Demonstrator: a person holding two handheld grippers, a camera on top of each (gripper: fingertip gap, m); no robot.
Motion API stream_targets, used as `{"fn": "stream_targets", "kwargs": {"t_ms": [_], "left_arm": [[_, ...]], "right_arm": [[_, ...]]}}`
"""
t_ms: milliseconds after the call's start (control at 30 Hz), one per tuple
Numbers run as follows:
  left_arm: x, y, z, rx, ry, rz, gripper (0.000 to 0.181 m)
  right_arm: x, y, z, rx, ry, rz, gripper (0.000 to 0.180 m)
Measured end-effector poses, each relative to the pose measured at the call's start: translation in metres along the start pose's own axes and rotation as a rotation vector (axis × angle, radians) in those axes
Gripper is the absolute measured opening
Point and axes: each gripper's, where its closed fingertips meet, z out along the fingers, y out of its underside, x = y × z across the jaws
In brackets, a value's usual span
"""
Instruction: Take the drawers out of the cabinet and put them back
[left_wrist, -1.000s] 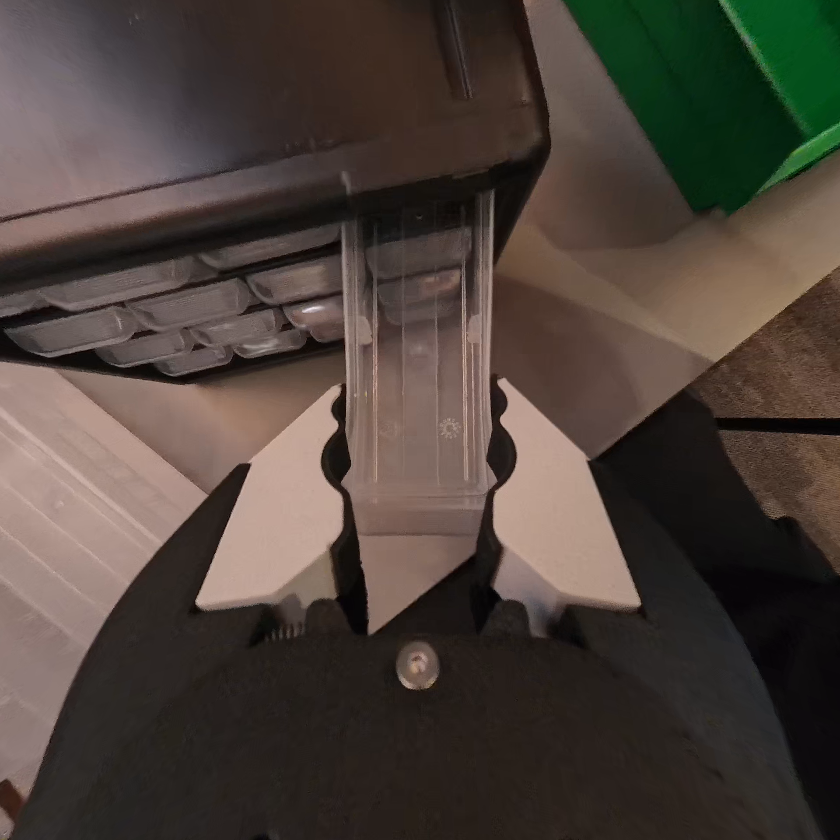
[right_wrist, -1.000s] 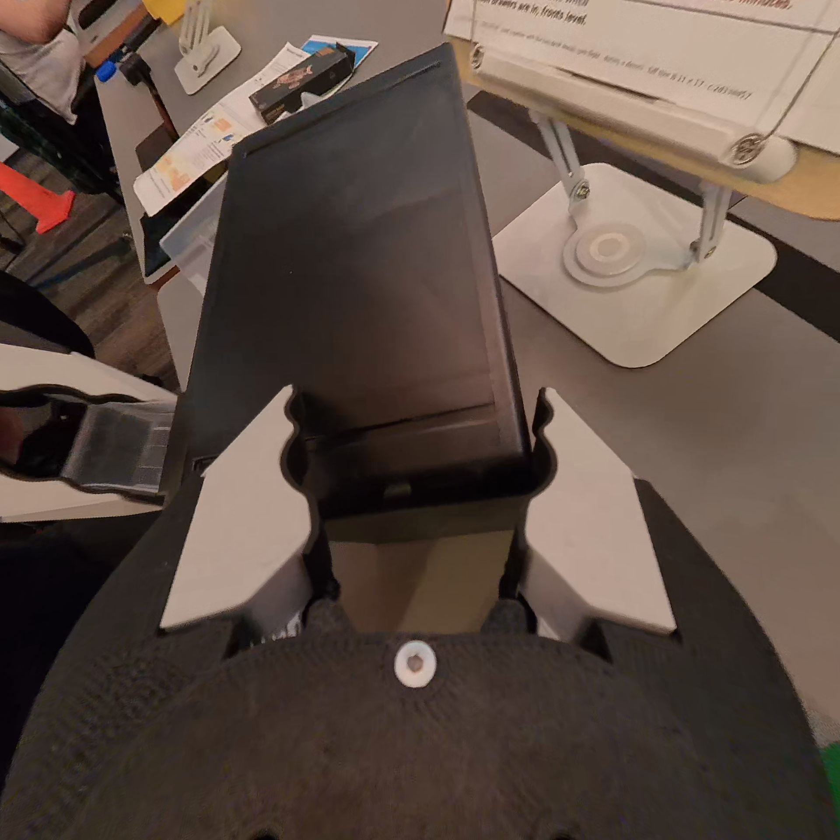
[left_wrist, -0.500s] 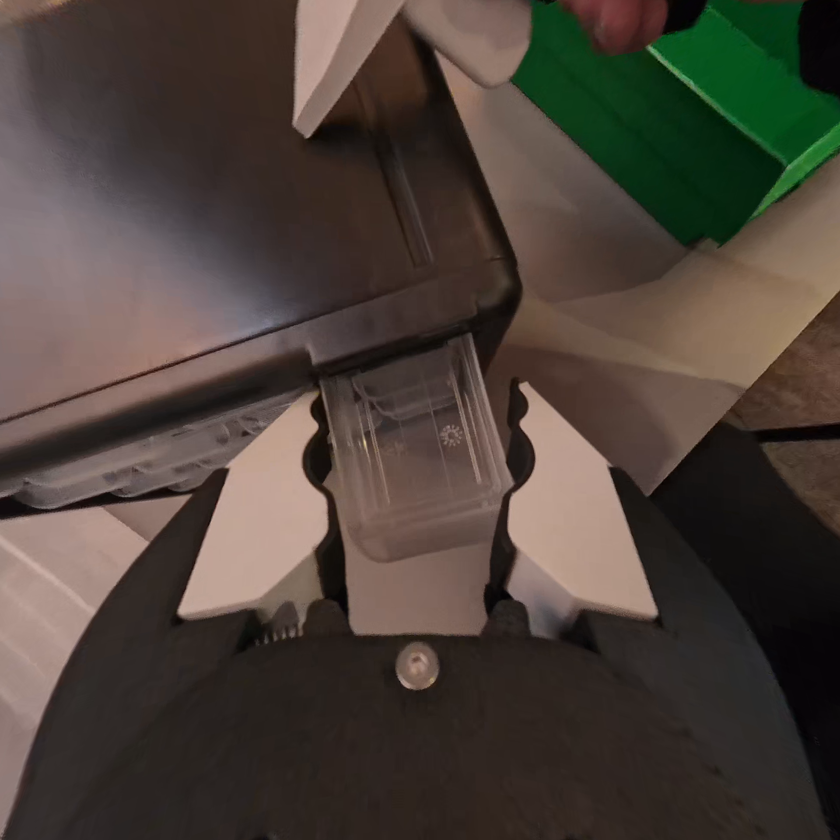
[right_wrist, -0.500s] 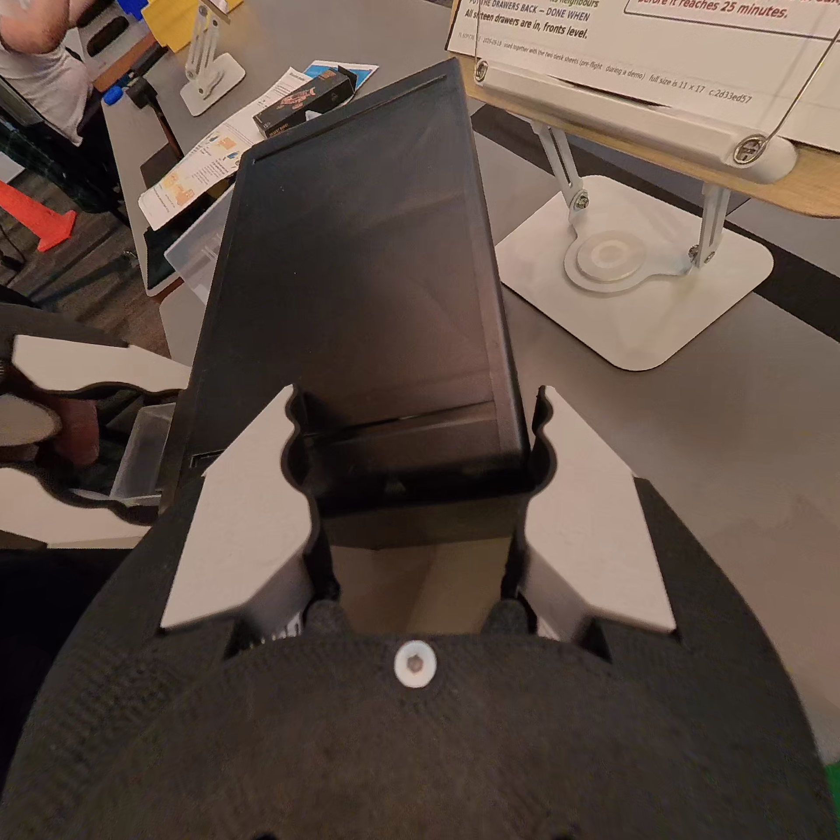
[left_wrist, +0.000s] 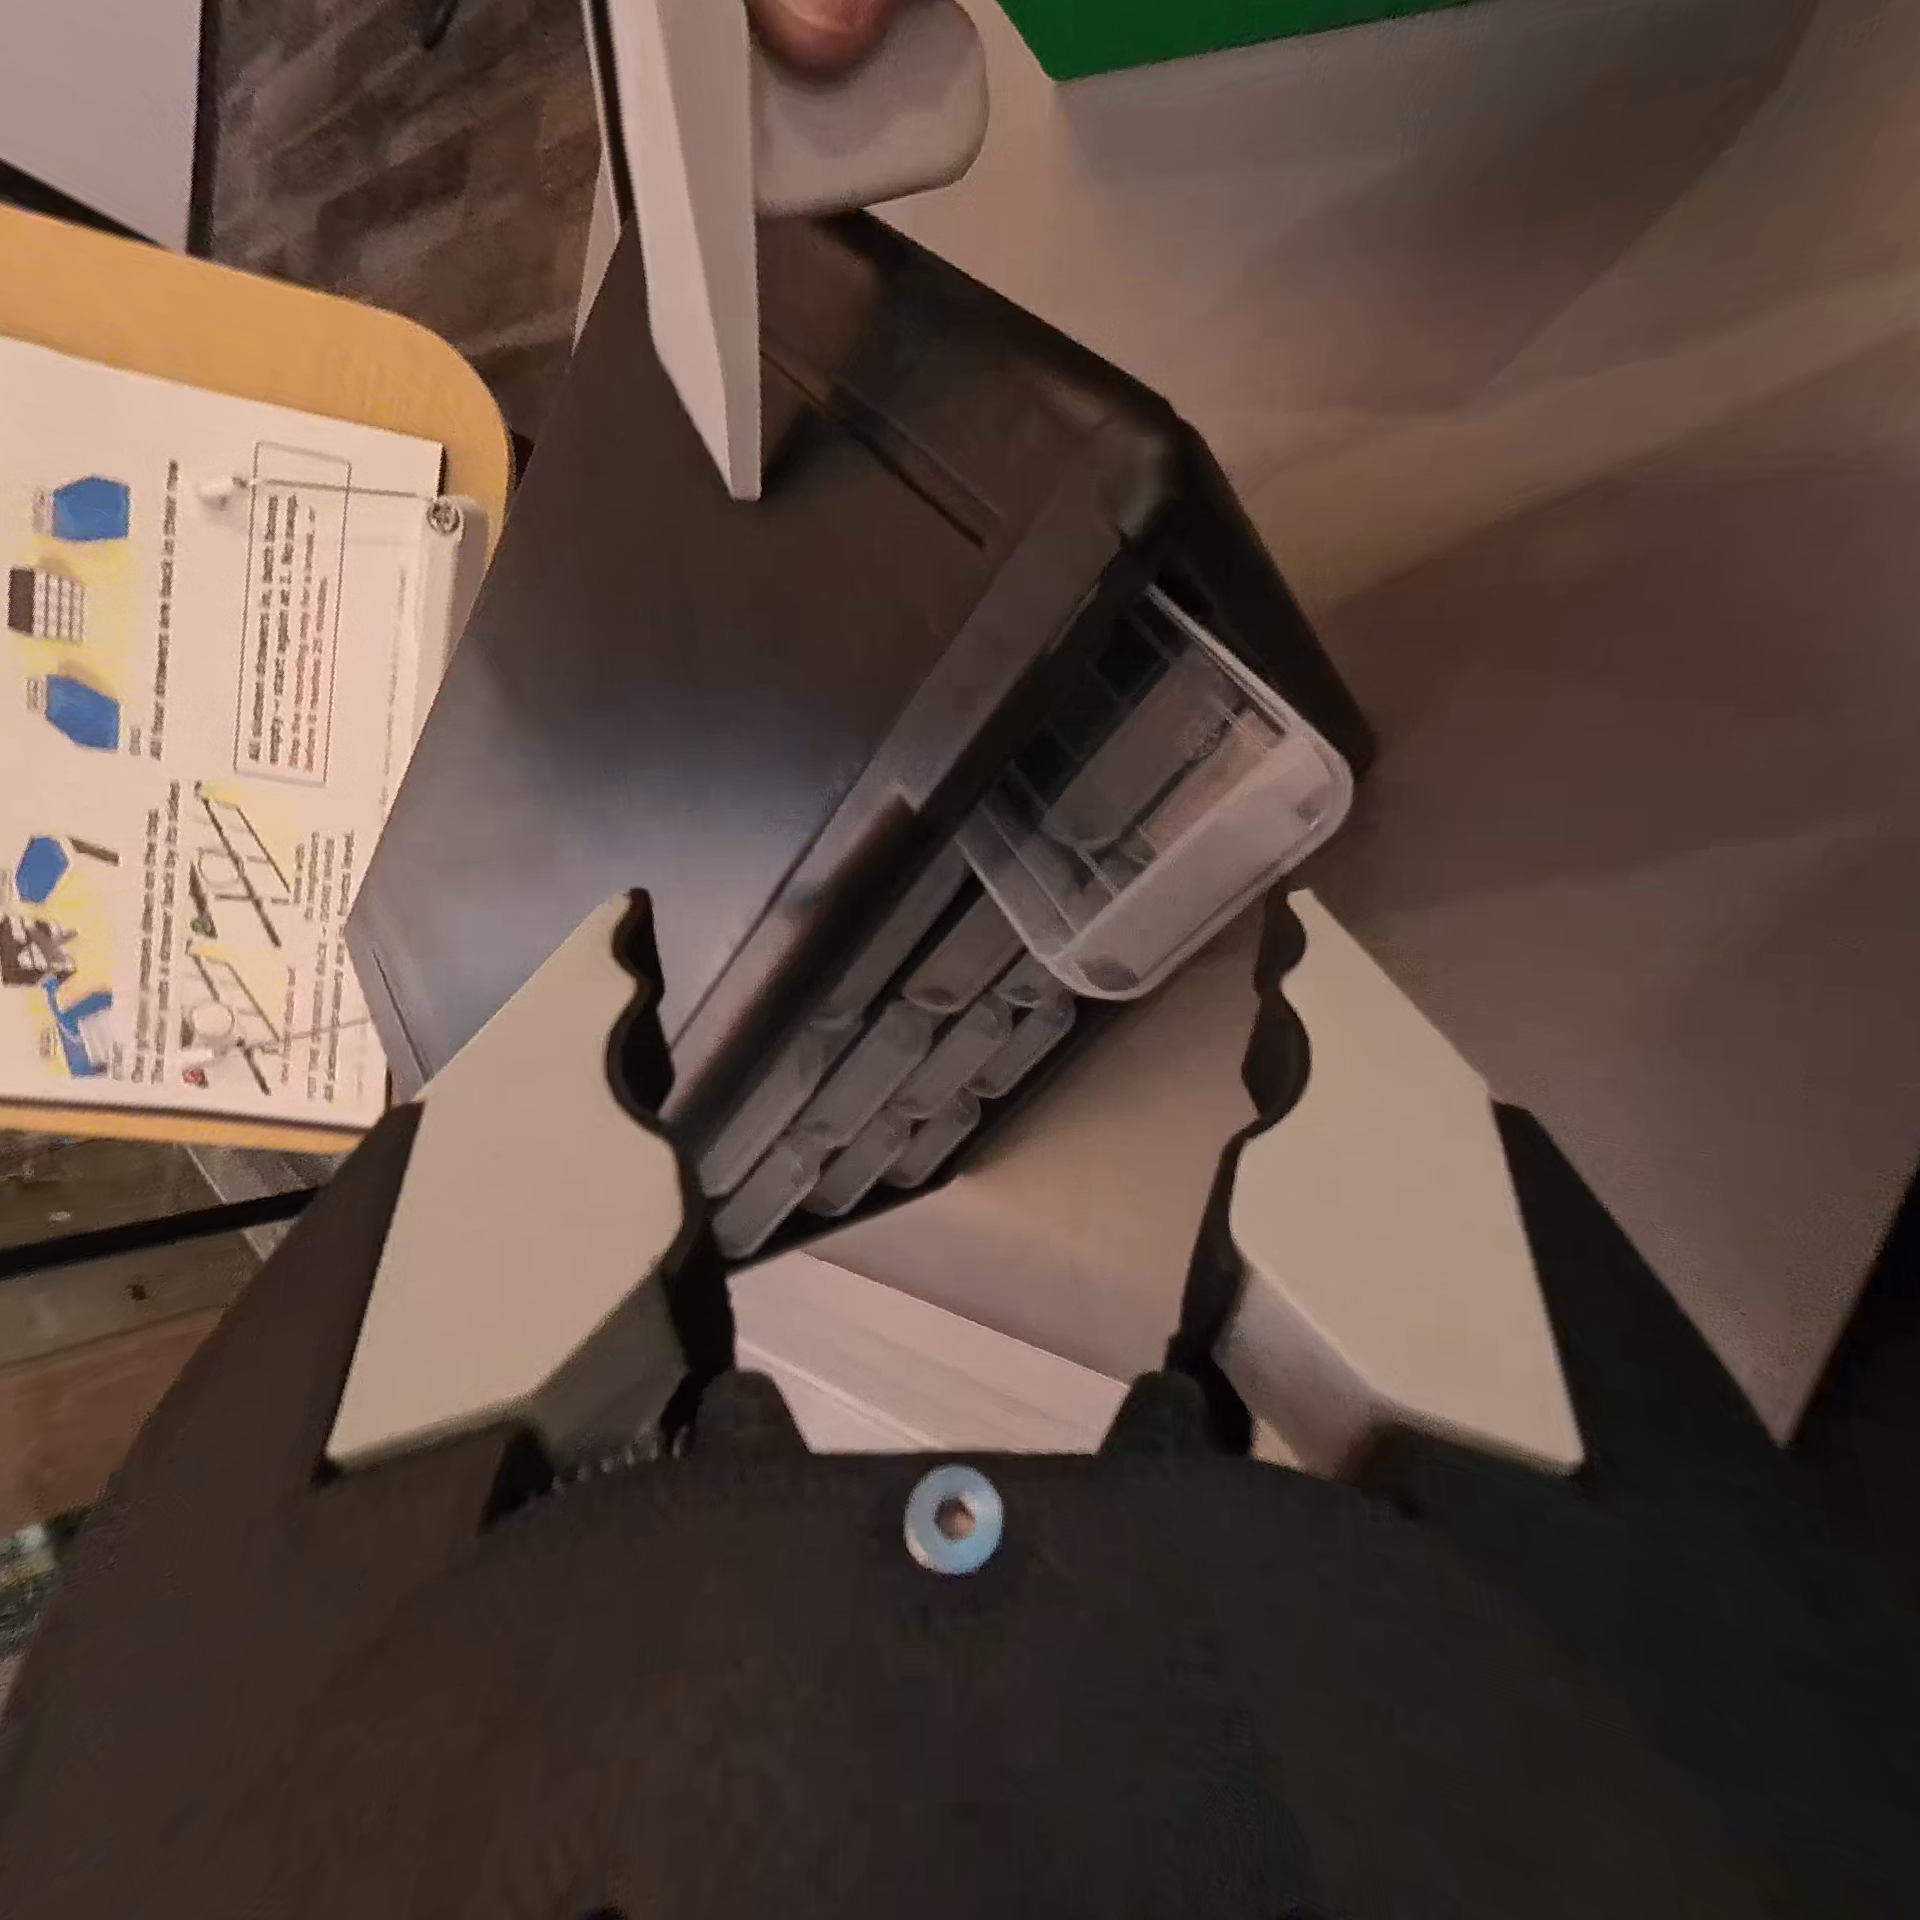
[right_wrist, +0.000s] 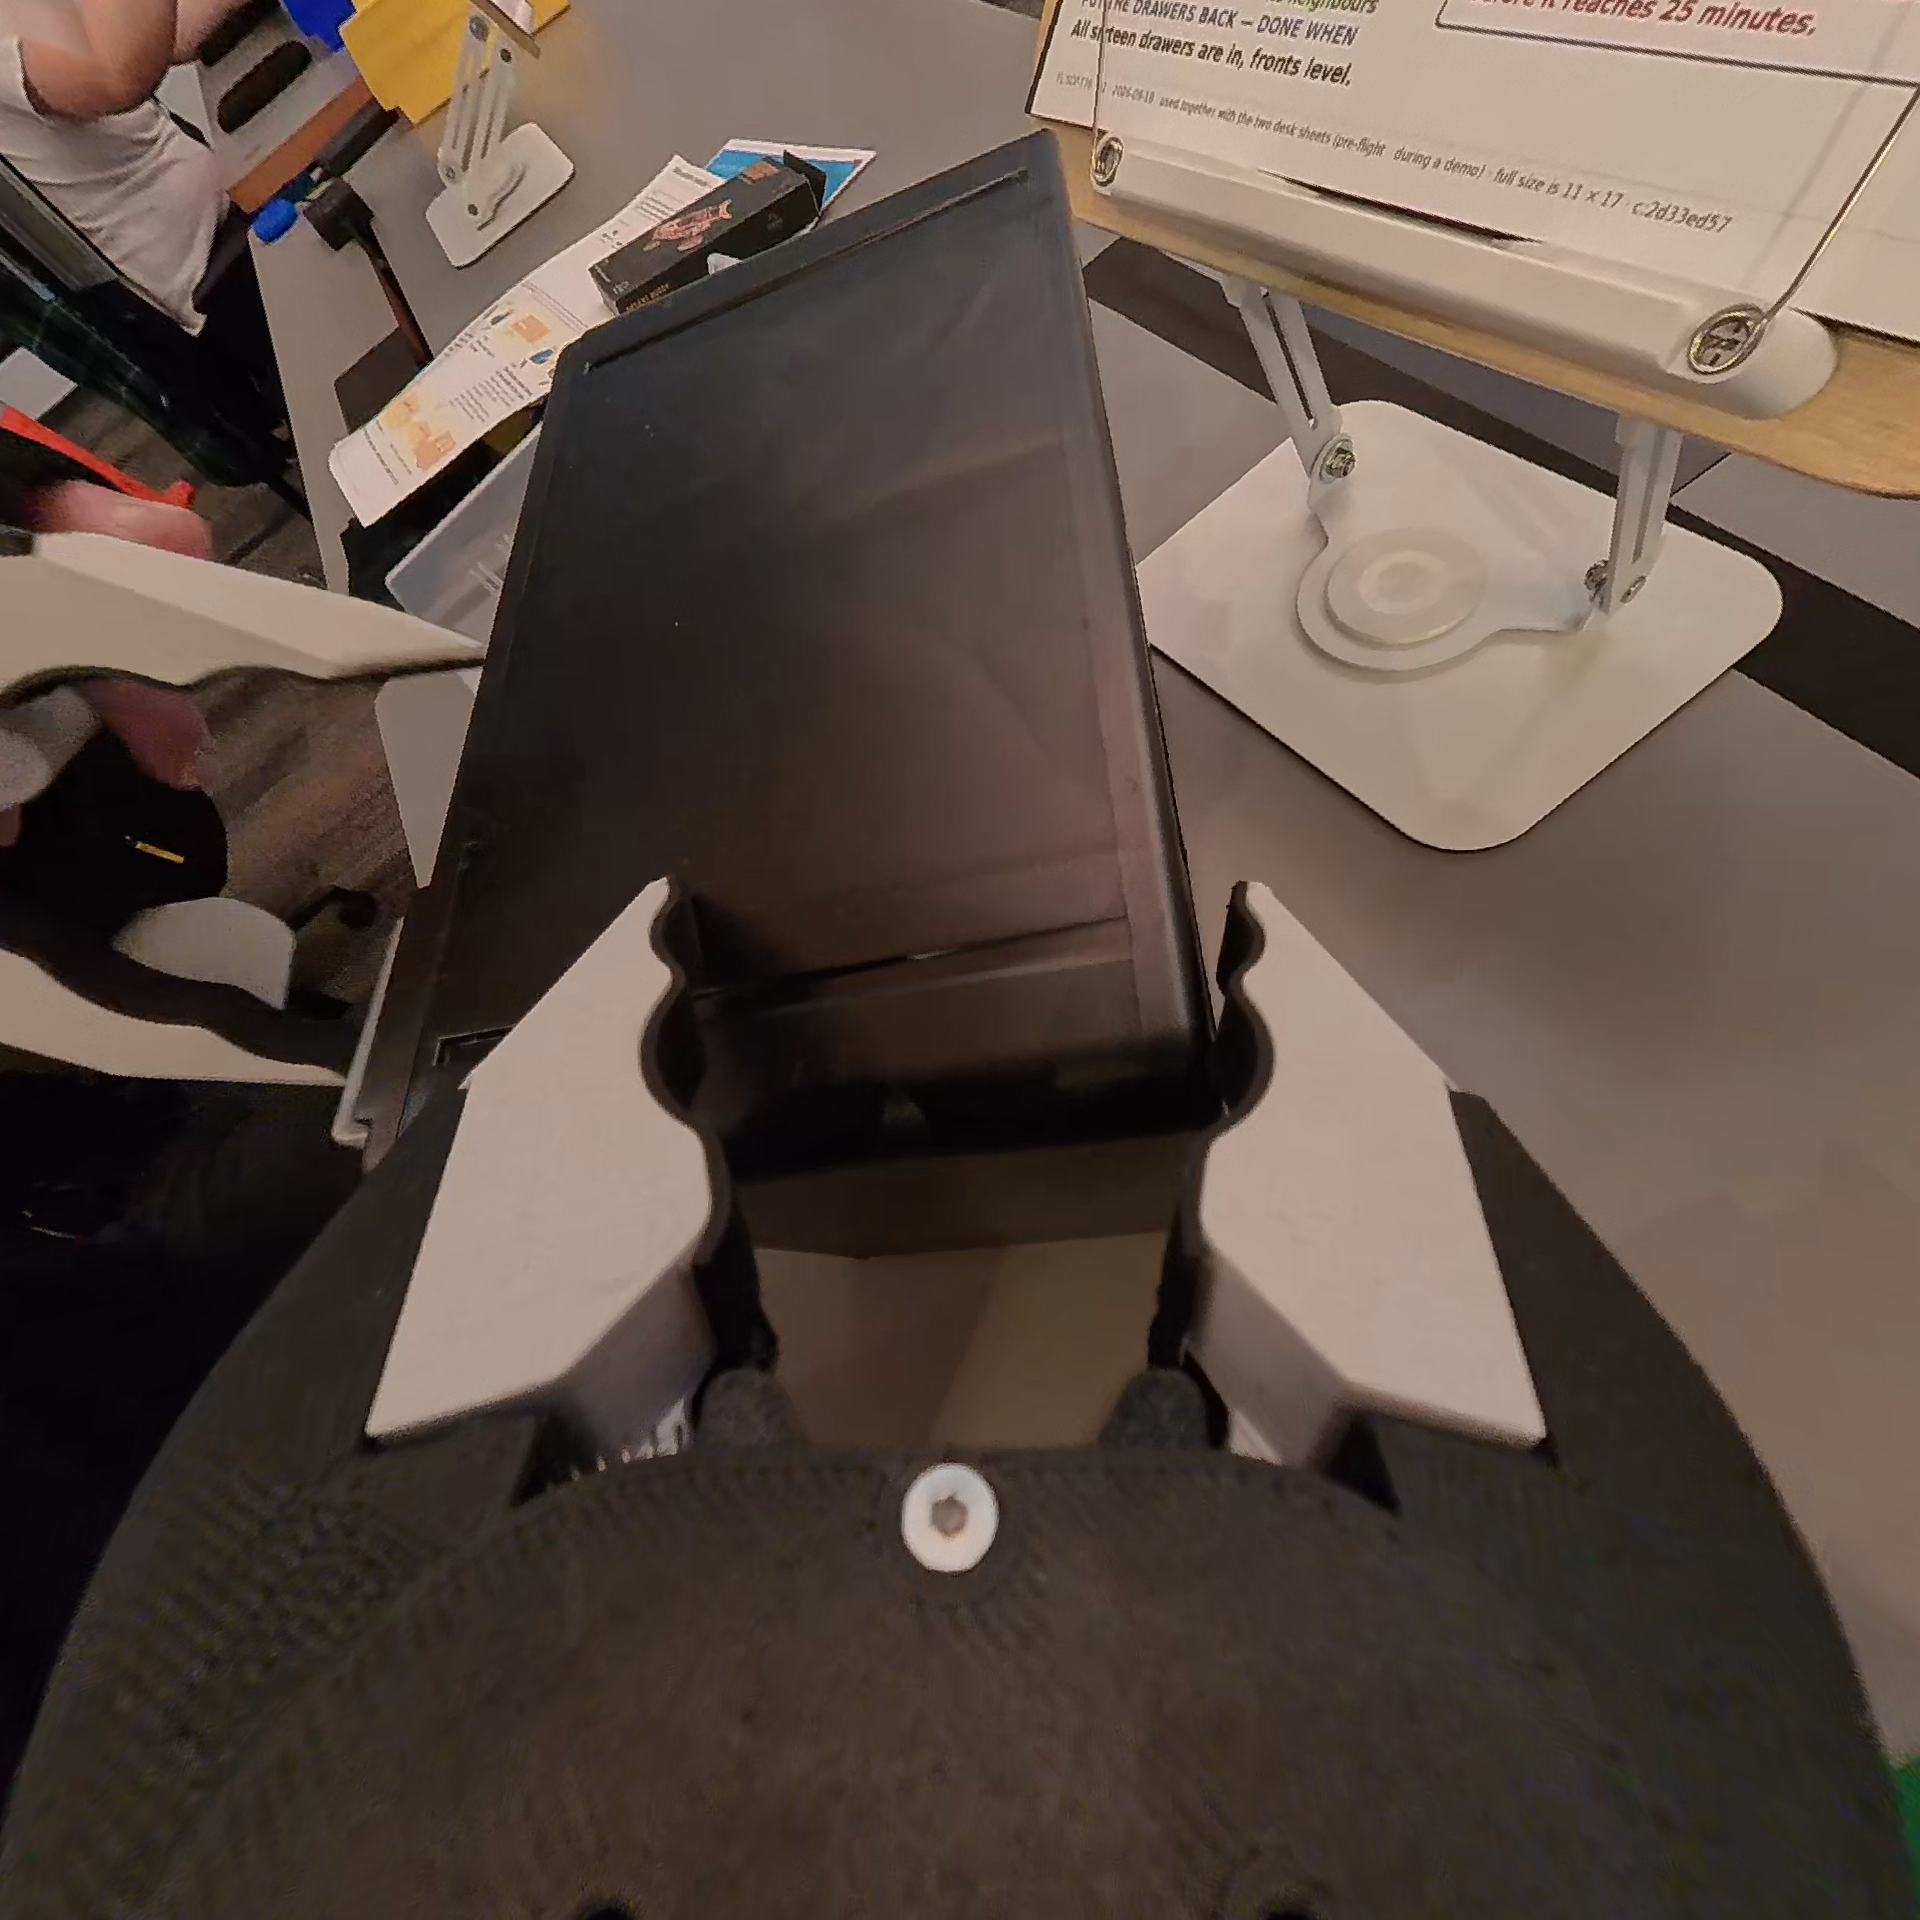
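Drawer (left_wrist: 1164, 821) released; left hand-held gripper (left_wrist: 956, 997) now spread, withdrawn.

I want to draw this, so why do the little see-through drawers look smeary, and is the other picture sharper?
Left wrist view: motion blur smears the clear drawer and the black cabinet, with a soft sheen on its top; the left tongs look sharper. Right wrist view: crisper, the cabinet stretched by the wide lens between the right tongs, with blur only at the far left edge.
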Motion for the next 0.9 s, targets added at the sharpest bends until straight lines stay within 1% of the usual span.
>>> {"fn": "stream_targets", "kwargs": {"t_ms": [167, 200, 267, 367, 400, 433, 467, 533, 567, 600, 700, 767, 900], "left_arm": [[-0.008, -0.015, 0.026, -0.019, -0.023, 0.023, 0.088], [-0.013, -0.015, 0.033, -0.037, -0.053, 0.015, 0.090], [-0.015, -0.015, 0.042, -0.065, -0.049, -0.019, 0.098], [-0.016, -0.016, 0.043, -0.080, -0.060, -0.052, 0.098], [-0.017, -0.017, 0.044, -0.079, -0.072, -0.073, 0.098], [-0.018, -0.019, 0.045, -0.080, -0.086, -0.095, 0.097], [-0.019, -0.021, 0.047, -0.087, -0.101, -0.112, 0.097], [-0.020, -0.026, 0.051, -0.113, -0.125, -0.134, 0.095], [-0.021, -0.030, 0.054, -0.124, -0.136, -0.157, 0.095], [-0.022, -0.034, 0.058, -0.139, -0.149, -0.182, 0.095], [-0.028, -0.046, 0.069, -0.193, -0.175, -0.211, 0.094], [-0.031, -0.054, 0.078, -0.207, -0.167, -0.246, 0.098], [-0.034, -0.063, 0.085, -0.157, -0.149, -0.267, 0.101]], "right_arm": [[0.000, 0.000, 0.000, -0.008, -0.004, 0.000, 0.100], [0.000, 0.000, 0.000, -0.010, -0.007, 0.003, 0.100], [0.001, 0.000, 0.001, -0.010, -0.010, 0.006, 0.100], [0.004, -0.002, -0.001, 0.005, 0.033, 0.013, 0.102], [0.005, -0.002, -0.004, 0.006, 0.057, 0.003, 0.104], [0.005, -0.004, -0.009, 0.020, 0.083, -0.008, 0.110], [0.006, -0.007, -0.015, 0.050, 0.106, -0.010, 0.111], [0.002, -0.017, -0.032, 0.128, 0.123, -0.009, 0.103], [-0.001, -0.020, -0.041, 0.154, 0.124, -0.012, 0.095], [-0.004, -0.022, -0.049, 0.172, 0.132, -0.018, 0.093], [-0.007, -0.021, -0.069, 0.186, 0.187, -0.039, 0.091], [-0.008, -0.017, -0.076, 0.171, 0.213, -0.051, 0.092], [-0.014, -0.010, -0.092, 0.193, 0.246, -0.068, 0.091]]}}
